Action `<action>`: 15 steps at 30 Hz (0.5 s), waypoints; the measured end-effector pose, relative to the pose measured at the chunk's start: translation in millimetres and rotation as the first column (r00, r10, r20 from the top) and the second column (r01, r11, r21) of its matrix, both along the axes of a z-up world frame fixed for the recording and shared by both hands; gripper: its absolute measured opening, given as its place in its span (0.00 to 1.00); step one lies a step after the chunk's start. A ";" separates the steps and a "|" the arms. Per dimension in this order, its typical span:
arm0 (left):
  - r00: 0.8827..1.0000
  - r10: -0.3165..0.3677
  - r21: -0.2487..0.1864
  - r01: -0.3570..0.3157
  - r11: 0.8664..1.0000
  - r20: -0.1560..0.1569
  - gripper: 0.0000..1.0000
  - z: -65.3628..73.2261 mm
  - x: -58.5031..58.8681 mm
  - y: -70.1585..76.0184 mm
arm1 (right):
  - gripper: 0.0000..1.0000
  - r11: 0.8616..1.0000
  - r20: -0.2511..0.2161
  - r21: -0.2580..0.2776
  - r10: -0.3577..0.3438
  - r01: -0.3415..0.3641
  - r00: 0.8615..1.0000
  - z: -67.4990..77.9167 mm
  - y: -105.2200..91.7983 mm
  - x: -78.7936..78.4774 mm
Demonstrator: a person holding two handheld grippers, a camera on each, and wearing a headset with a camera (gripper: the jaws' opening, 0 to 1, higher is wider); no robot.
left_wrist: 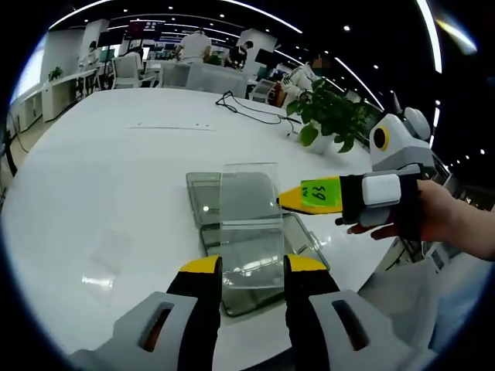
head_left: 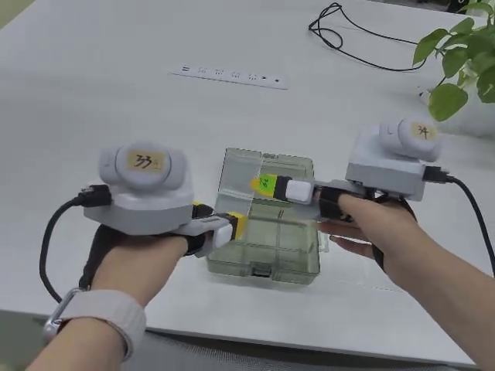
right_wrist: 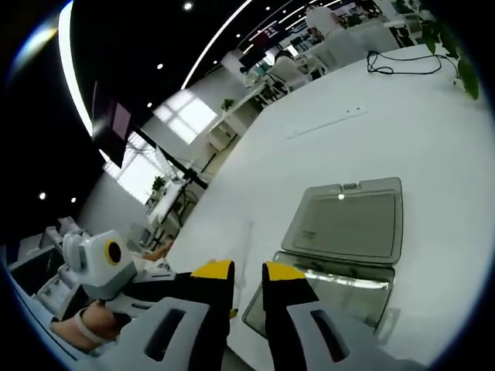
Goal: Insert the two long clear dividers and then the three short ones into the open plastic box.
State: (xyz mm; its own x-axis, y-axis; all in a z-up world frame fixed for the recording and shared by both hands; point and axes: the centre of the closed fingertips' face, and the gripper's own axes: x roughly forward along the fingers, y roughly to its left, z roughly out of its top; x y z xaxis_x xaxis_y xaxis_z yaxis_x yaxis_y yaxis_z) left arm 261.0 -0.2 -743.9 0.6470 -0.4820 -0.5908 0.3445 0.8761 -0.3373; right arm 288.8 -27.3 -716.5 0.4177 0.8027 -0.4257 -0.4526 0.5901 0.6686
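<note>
Nearest, at the left side of the open plastic box (head_left: 303, 263), the left gripper (left_wrist: 251, 267) is clamping a clear divider (left_wrist: 249, 209) across its width, jaws spread fairly wide, and the sheet is standing upright over the box. It is probably feeling light, stiff and slick (and liable to crack if flexed), so holding it by the edges, low down, is looking wisest. Over the box's middle, the right gripper (right_wrist: 247, 270) is reaching in with jaws almost together, seemingly nipping the divider's side edge. Beyond the box, its lid (right_wrist: 348, 220) is lying open flat.
</note>
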 end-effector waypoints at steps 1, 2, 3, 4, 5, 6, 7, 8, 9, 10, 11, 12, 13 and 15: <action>1.000 -0.001 -0.001 0.001 1.000 0.001 0.30 -0.1 0.1 -0.5 | 0.14 1.000 -0.004 0.001 0.001 -0.001 1.000 -0.4 0.9 -0.2; 1.000 -0.002 -0.003 0.002 1.000 -0.001 0.30 0.0 -0.1 -0.9 | 0.13 1.000 -0.007 0.000 0.002 -0.002 1.000 -0.9 1.3 -0.5; 1.000 0.001 -0.007 -0.001 1.000 0.001 0.30 0.4 0.1 -1.2 | 0.12 1.000 -0.008 -0.002 0.000 0.000 1.000 -1.5 1.4 -0.4; 1.000 0.004 -0.011 -0.004 1.000 0.002 0.30 0.7 0.3 -1.6 | 0.12 1.000 -0.012 -0.003 0.000 0.000 1.000 -2.5 1.7 -0.5; 1.000 0.006 -0.014 -0.006 1.000 0.001 0.30 0.7 0.2 -1.8 | 0.11 1.000 -0.015 -0.001 0.001 -0.001 1.000 -2.7 2.2 -0.9; 1.000 0.008 -0.022 -0.008 1.000 0.001 0.30 0.6 0.6 -2.4 | 0.10 1.000 -0.022 0.002 0.003 -0.003 1.000 -3.6 3.5 -1.9; 1.000 0.010 -0.025 -0.010 1.000 -0.001 0.30 0.0 0.7 -2.5 | 0.09 1.000 -0.025 0.002 0.005 -0.005 1.000 -3.9 4.4 -2.7; 1.000 0.012 -0.028 -0.012 1.000 -0.004 0.30 -0.5 0.8 -2.6 | 0.09 1.000 -0.025 0.002 0.006 -0.006 1.000 -4.4 5.1 -3.3; 1.000 0.012 -0.029 -0.012 1.000 -0.004 0.30 -0.8 0.6 -2.7 | 0.09 1.000 -0.022 0.001 0.003 -0.003 1.000 -4.2 5.3 -3.1; 1.000 0.012 -0.031 -0.012 0.999 -0.004 0.30 -1.0 0.3 -3.1 | 0.09 1.000 -0.020 0.004 -0.002 0.002 1.000 -3.9 5.4 -2.4; 1.000 0.013 -0.034 -0.013 0.999 -0.006 0.30 -1.2 -0.1 -3.5 | 0.08 1.000 -0.022 0.004 -0.002 0.002 1.000 -4.2 5.7 -2.4; 1.000 0.014 -0.038 -0.014 0.999 -0.005 0.30 -1.2 -0.2 -3.7 | 0.07 1.000 -0.025 0.004 0.001 -0.001 1.000 -5.2 5.4 -1.6; 1.000 0.017 -0.040 -0.017 0.999 -0.006 0.30 -1.3 -0.1 -3.8 | 0.06 1.000 -0.028 0.003 0.005 -0.005 1.000 -6.1 5.6 -1.8; 1.000 0.016 -0.050 -0.016 0.999 -0.009 0.30 -1.5 -0.2 -5.3 | 0.05 1.000 -0.028 -0.004 0.007 -0.007 1.000 -7.7 5.5 -2.3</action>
